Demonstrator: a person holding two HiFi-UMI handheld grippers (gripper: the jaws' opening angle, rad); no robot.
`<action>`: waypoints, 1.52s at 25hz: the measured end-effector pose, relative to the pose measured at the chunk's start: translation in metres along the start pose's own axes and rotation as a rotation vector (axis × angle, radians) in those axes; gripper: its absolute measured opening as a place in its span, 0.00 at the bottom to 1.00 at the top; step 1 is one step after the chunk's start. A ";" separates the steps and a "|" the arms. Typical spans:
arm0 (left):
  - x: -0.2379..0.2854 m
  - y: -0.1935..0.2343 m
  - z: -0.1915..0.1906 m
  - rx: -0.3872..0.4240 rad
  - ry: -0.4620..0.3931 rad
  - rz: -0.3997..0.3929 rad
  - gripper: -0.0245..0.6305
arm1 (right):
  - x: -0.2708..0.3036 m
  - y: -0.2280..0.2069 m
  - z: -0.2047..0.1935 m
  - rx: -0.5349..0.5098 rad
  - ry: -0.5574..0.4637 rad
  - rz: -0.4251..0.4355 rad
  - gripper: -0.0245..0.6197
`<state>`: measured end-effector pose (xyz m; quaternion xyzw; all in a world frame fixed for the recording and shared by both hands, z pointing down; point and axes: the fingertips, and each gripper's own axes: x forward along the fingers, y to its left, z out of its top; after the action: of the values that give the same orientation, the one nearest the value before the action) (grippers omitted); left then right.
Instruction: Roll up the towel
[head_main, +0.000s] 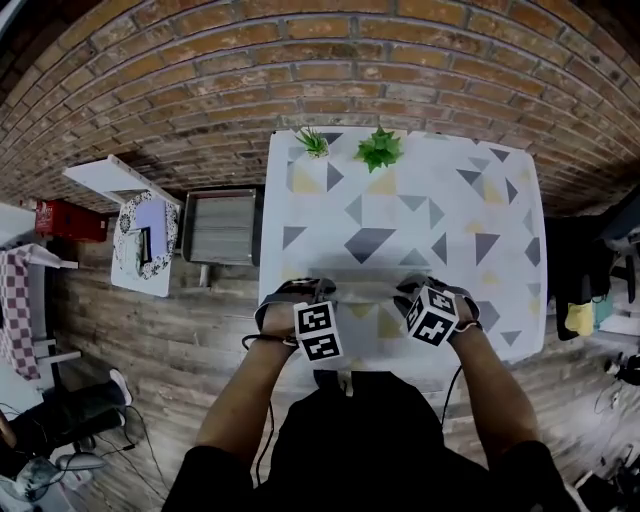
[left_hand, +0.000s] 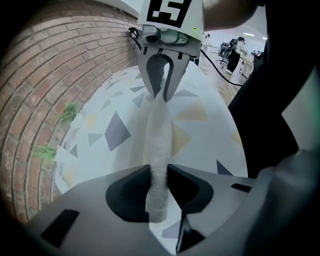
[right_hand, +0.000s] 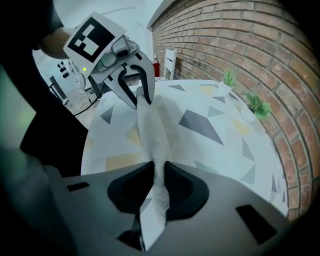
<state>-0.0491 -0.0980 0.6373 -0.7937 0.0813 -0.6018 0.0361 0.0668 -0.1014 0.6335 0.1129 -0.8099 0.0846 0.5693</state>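
While both hands hang low over the near edge of the table (head_main: 480, 200), at 6 o'clock in the head view, each gripper is clenched on the towel (left_hand: 159, 142). The left gripper (left_hand: 159, 175) sits at about 7 o'clock on the tabletop and the right gripper (right_hand: 159, 170) at about 5 o'clock, both pointing steeply down. The white, nubbly cloth is gathered into a narrow ridge that stretches straight from one pair of jaws to the other. In the left gripper view its end fills the gap between the dark jaws, which press on it from both sides. In the right gripper view the jaws pinch it thinner, and a corner hangs out toward 6 o'clock. A paler flat part of the cloth lies beside the ridge, on the side toward two small green plants (head_main: 380, 148) at the table's 12 o'clock edge, in front of a brick wall (head_main: 300, 60).
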 end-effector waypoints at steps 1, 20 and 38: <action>-0.001 0.002 0.000 -0.002 -0.002 -0.011 0.21 | -0.001 -0.001 0.001 0.000 0.003 0.019 0.16; -0.012 -0.002 0.006 0.082 0.013 -0.055 0.30 | -0.005 0.014 -0.004 0.041 0.053 0.217 0.15; 0.006 -0.020 0.038 0.142 -0.036 0.074 0.30 | -0.008 0.005 -0.004 0.145 0.022 0.132 0.18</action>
<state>-0.0094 -0.0812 0.6359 -0.7962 0.0673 -0.5899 0.1161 0.0715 -0.0951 0.6271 0.0995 -0.8011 0.1814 0.5616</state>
